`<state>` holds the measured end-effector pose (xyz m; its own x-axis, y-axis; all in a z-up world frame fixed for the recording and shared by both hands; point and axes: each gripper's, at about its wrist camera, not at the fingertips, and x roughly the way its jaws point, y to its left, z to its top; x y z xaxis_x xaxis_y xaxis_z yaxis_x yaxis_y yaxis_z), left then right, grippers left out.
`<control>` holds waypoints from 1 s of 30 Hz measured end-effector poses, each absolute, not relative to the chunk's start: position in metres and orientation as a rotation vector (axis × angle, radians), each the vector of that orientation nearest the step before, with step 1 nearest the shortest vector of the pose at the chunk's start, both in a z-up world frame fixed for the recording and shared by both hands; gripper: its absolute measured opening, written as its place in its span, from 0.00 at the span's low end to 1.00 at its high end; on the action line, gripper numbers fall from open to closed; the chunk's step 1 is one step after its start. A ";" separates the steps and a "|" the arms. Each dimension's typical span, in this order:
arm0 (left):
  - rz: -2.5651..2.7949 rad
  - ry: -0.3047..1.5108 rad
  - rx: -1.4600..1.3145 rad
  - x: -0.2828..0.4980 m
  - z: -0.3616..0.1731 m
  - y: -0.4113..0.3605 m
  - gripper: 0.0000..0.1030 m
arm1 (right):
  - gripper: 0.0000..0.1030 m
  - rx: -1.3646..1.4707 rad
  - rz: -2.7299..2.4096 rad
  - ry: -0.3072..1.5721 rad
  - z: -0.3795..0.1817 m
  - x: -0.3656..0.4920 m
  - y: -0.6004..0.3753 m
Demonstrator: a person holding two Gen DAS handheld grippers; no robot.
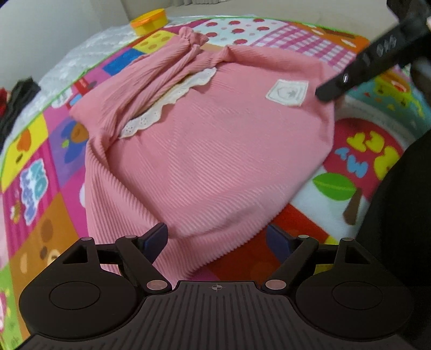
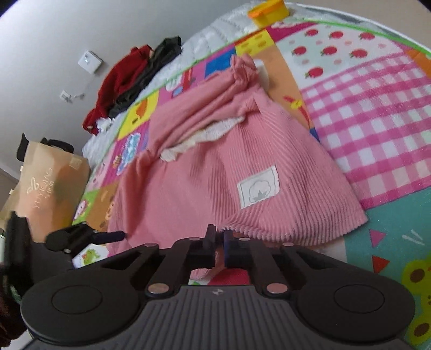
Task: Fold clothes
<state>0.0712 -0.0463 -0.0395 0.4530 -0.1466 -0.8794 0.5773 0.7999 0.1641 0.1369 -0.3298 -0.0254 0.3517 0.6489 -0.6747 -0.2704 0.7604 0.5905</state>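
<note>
A pink ribbed garment with a white lace trim and a white patch lies on a colourful play mat. One sleeve is folded across its top. My left gripper is open, its fingers straddling the near hem without pressing it. It also shows from the side in the right wrist view, as the left gripper at the garment's left edge. My right gripper is shut on the hem of the garment, below the patch. The right gripper tip sits at the garment's right edge.
A yellow tub with an orange lid stands at the mat's far edge. A heap of red and black clothes lies on the white quilt beyond. A brown paper bag stands beside the bed. A person's dark clothing fills the right.
</note>
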 end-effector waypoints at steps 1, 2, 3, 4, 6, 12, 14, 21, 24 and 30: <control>-0.468 1.004 0.499 0.071 -0.042 -0.048 0.83 | 0.04 0.423 0.618 1.048 -0.023 0.136 -0.331; -0.469 0.999 0.516 0.071 -0.046 -0.050 0.83 | 0.04 0.434 0.618 1.043 -0.021 0.136 -0.333; -0.469 0.993 0.528 0.070 -0.047 -0.052 0.83 | 0.04 0.442 0.618 1.040 -0.019 0.136 -0.334; -0.468 0.985 0.543 0.069 -0.049 -0.054 0.83 | 0.04 0.446 0.618 1.039 -0.018 0.135 -0.335; -0.469 0.962 0.572 0.067 -0.052 -0.057 0.82 | 0.04 0.451 0.618 1.038 -0.017 0.136 -0.336; -0.506 0.940 0.611 0.057 -0.043 -0.057 0.11 | 0.04 0.434 0.629 1.041 -0.018 0.130 -0.337; -0.521 0.976 0.565 0.055 -0.034 -0.048 0.07 | 0.04 0.417 0.636 1.058 -0.019 0.125 -0.340; -0.550 1.039 0.556 0.031 -0.011 -0.010 0.17 | 0.06 0.157 0.637 1.082 -0.019 0.100 -0.339; -0.553 1.041 0.450 0.040 -0.001 -0.001 0.37 | 0.25 0.159 0.636 1.037 -0.013 0.105 -0.338; -0.442 0.903 0.130 0.116 0.018 0.003 0.67 | 0.38 0.132 0.623 0.924 0.000 0.131 -0.320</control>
